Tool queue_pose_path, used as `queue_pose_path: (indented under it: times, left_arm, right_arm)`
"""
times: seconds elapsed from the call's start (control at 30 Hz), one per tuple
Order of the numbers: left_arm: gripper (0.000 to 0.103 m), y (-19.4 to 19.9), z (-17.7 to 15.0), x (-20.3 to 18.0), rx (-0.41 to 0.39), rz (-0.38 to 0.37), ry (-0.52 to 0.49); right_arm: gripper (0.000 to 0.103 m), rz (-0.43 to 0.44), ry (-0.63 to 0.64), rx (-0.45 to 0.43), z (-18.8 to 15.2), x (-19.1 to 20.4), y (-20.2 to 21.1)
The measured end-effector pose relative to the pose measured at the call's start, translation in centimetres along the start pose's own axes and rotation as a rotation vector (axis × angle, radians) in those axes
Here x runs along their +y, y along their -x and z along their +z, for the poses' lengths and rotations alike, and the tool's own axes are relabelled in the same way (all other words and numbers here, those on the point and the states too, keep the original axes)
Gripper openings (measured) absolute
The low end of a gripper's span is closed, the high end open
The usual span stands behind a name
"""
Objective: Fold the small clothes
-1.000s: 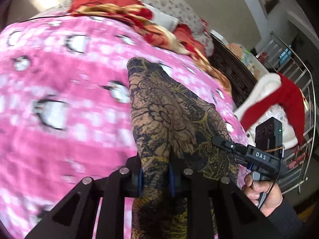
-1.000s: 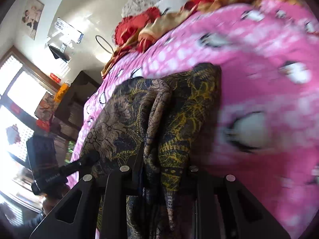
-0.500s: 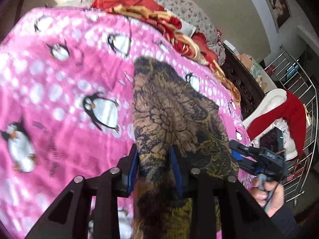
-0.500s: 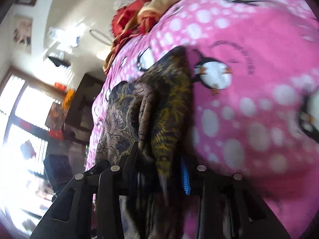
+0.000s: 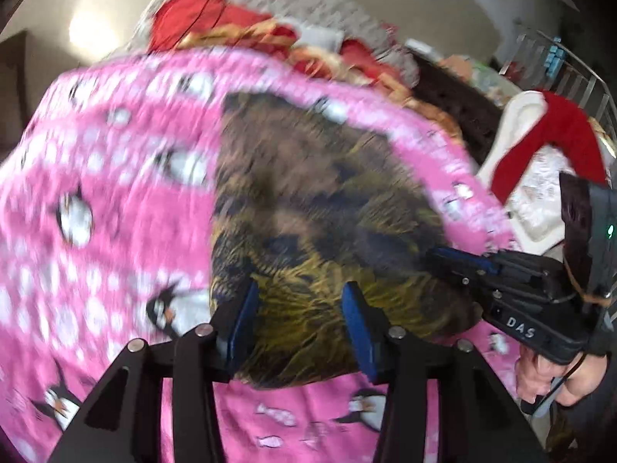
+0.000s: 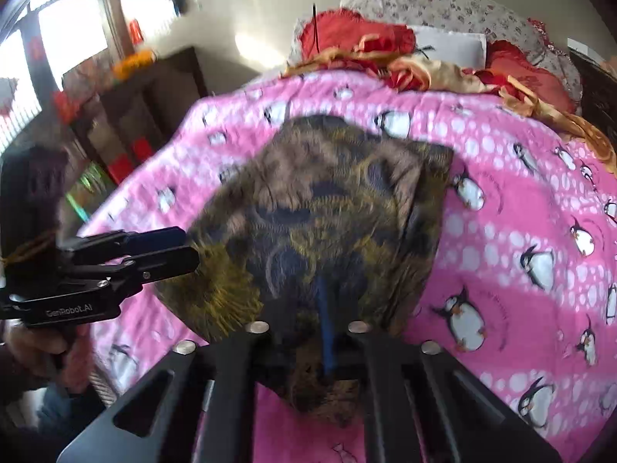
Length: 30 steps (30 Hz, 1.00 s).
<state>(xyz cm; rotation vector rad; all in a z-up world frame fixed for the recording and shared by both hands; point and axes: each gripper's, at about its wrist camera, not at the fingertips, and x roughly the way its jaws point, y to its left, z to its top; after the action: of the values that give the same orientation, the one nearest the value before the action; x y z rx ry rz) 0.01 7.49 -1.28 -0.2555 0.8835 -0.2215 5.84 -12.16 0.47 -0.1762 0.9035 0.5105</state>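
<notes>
A dark patterned garment (image 5: pixel 320 208) with brown and yellow print lies folded on the pink penguin blanket (image 5: pixel 96 231). It also shows in the right wrist view (image 6: pixel 339 208). My left gripper (image 5: pixel 300 308) is open, its blue-padded fingers (image 5: pixel 246 308) standing apart over the garment's near edge. It shows from the side in the right wrist view (image 6: pixel 189 249). My right gripper (image 6: pixel 326 308) is shut on the garment's near edge. It shows at the right of the left wrist view (image 5: pixel 443 258).
A pile of red and gold cloth (image 6: pixel 405 58) and a floral pillow (image 6: pixel 443 11) lie at the far end of the bed. A dark cabinet (image 6: pixel 135 104) stands to the left. A metal rack (image 5: pixel 570 77) with red and white clothes (image 5: pixel 547 142) stands to the right.
My left gripper has opened and let go of the garment. The garment now lies spread flatter on the blanket. Both views have swung and the frames are blurred with motion.
</notes>
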Motion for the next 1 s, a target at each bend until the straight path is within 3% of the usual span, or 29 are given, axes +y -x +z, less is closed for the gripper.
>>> queue_pose_path:
  times: [0.13,0.27,0.37,0.5,0.6,0.67,0.73,0.83,0.9,1.0]
  left_arm:
    - [0.045,-0.2,-0.8,-0.7,-0.036,0.036,-0.067]
    - [0.046,0.5,-0.1,-0.1,-0.028,-0.004,-0.008]
    - [0.046,1.4,2.3,0.4,-0.070,-0.035,0.043]
    - [0.047,0.4,7.4,0.3,-0.116,-0.005,0.072]
    - [0.052,-1.8,11.4,0.2,-0.132,0.027,0.106]
    - [0.055,-3.9,13.6,0.3,-0.124,0.067,0.133]
    - [0.055,-5.8,14.6,0.6,-0.101,0.078,0.157]
    - [0.055,-8.7,15.3,0.7,-0.070,0.113,0.133]
    - [0.055,-10.7,15.0,1.3,-0.036,0.149,0.123]
    - [0.056,-12.1,14.2,2.0,-0.017,0.141,0.124]
  right_arm:
    - [0.009,0.065,-0.074,-0.049,-1.5,-2.0,-1.3]
    - [0.009,0.079,-0.082,-0.061,-2.0,-2.3,-1.1]
    - [0.009,0.077,-0.127,-0.023,-1.2,-2.3,-0.3]
    - [0.012,-0.027,-0.125,-0.127,2.3,-1.6,1.1]
    - [0.014,-0.149,-0.205,-0.129,5.6,-2.6,0.1]
    - [0.014,-0.187,-0.286,-0.129,7.6,-3.8,-1.1]
    - [0.014,-0.186,-0.352,-0.125,9.2,-4.7,-2.4]
    - [0.014,-0.200,-0.339,-0.103,10.6,-4.9,-4.9]
    - [0.014,-0.210,-0.328,-0.067,10.5,-5.2,-7.0]
    - [0.014,-0.205,-0.301,-0.030,8.8,-5.8,-9.6]
